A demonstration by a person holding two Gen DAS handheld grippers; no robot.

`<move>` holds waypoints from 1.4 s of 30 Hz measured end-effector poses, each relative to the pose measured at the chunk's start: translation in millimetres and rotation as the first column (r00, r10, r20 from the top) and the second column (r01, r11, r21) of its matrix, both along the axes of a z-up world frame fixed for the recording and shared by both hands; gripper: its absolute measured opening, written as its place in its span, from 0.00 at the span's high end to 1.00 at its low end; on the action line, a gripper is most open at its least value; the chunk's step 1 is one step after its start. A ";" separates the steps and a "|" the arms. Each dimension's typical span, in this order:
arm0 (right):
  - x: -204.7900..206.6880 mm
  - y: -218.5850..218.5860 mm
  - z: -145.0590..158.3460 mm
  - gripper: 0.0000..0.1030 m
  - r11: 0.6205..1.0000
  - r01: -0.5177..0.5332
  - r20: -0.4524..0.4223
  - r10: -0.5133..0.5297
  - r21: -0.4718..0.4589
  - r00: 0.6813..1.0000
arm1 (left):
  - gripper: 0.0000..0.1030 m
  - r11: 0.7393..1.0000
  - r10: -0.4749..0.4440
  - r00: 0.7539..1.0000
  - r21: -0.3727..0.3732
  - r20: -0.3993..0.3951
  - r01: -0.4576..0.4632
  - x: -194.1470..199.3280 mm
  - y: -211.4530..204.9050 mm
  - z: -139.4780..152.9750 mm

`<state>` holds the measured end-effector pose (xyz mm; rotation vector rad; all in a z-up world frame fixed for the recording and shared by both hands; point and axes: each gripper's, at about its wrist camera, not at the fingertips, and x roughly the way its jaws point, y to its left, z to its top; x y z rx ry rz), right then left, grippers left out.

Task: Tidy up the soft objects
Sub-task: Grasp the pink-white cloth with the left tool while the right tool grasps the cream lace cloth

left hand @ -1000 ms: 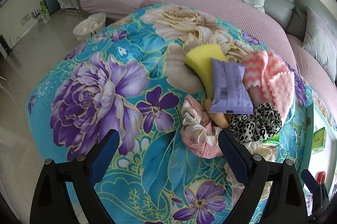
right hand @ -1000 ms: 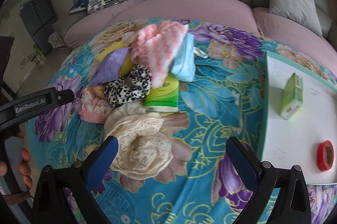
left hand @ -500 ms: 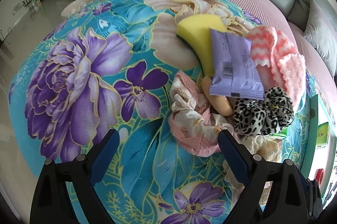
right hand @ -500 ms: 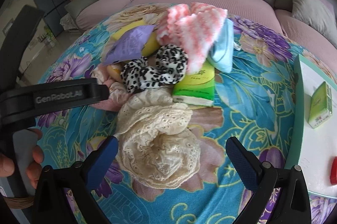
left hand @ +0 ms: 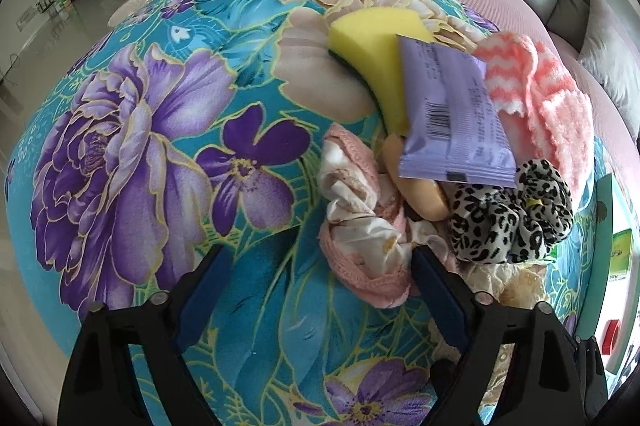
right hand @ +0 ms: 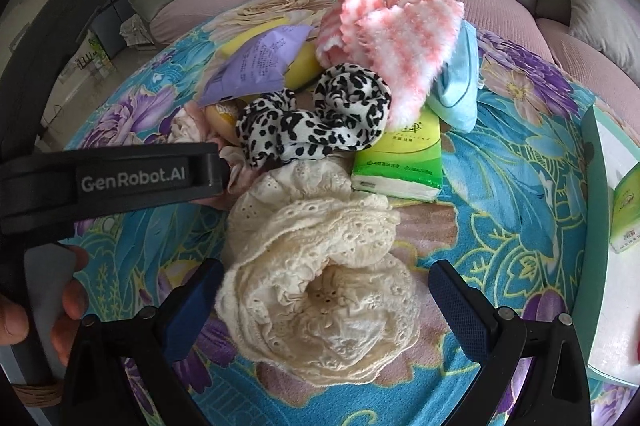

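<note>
**Both tongs wide open over the pile of soft things**

My left gripper (left hand: 316,268) hangs with its jaws spread wide, holding nothing. Its right finger's tip sits at the edge of the pink scrunchie (left hand: 360,222); whether it touches I cannot tell. My right gripper (right hand: 326,286) is just as wide open and empty, its blue pads either side of the cream lace scrunchie (right hand: 320,290), apart from it.

I take the leopard scrunchie (right hand: 320,118) as my landmark, in the middle of the heap on the floral cloth (right hand: 512,194). The cream lace scrunchie lies just in front of it, towards my right gripper. The pink scrunchie lies to its left, with a tan rounded piece (left hand: 420,194) between them. The purple packet (left hand: 452,118) rests behind it to the left, on top of the yellow sponge (left hand: 372,42). The pink-and-white fuzzy cloth (right hand: 400,34) lies behind it, overlapping a light blue item (right hand: 460,86). The green tissue pack (right hand: 400,162) touches its right side. Well to the right stands a white tray (right hand: 612,290) holding a small green box (right hand: 626,214).
</note>
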<state>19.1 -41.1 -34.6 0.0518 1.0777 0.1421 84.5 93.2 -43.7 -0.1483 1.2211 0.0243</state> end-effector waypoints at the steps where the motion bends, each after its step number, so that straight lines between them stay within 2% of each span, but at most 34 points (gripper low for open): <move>1: 0.3 -1.2 -0.4 0.00 1.000 0.007 0.001 -0.007 0.000 1.000 | 0.14 1.000 -0.008 1.000 0.000 0.003 0.008 0.7 -2.2 0.2; 4: -0.5 -8.4 -0.6 0.01 1.000 0.029 -0.001 -0.029 0.006 1.000 | 0.24 1.000 -0.025 1.000 -0.009 0.005 0.025 3.2 -7.8 -1.3; 9: -2.7 -18.9 2.0 0.08 0.998 0.059 0.004 -0.059 0.023 0.998 | 0.29 0.999 -0.037 0.999 -0.013 0.007 0.037 7.5 -15.2 -2.4; 14: -8.1 -26.5 5.8 0.24 0.997 0.070 0.008 -0.071 0.042 0.997 | 0.55 0.995 -0.065 0.998 -0.072 0.010 0.065 7.2 -18.4 -1.5; 19: -8.7 -24.8 7.0 0.49 0.997 0.061 0.011 -0.062 0.054 0.998 | 0.73 0.989 -0.083 0.996 -0.123 0.012 0.084 7.1 -23.4 -0.8; 20: -8.8 -24.6 7.4 0.51 0.997 0.061 0.012 -0.061 0.056 0.998 | 0.76 0.988 -0.085 0.996 -0.127 0.014 0.086 5.6 -24.3 -0.3; 22: -5.5 -21.3 6.5 0.58 0.996 0.061 0.014 -0.062 0.062 0.998 | 0.80 0.987 -0.091 0.996 -0.131 0.018 0.092 3.8 -28.5 0.0; 25: -6.8 -24.2 7.4 0.63 0.995 0.067 0.016 -0.069 0.077 0.998 | 0.83 0.986 -0.100 0.995 -0.130 0.027 0.102 -1.1 -31.8 4.9; 42: -12.6 -30.5 22.0 0.74 0.989 0.056 0.061 -0.065 0.137 0.996 | 0.88 0.986 -0.075 0.990 -0.139 0.122 0.091 -19.6 -19.0 46.5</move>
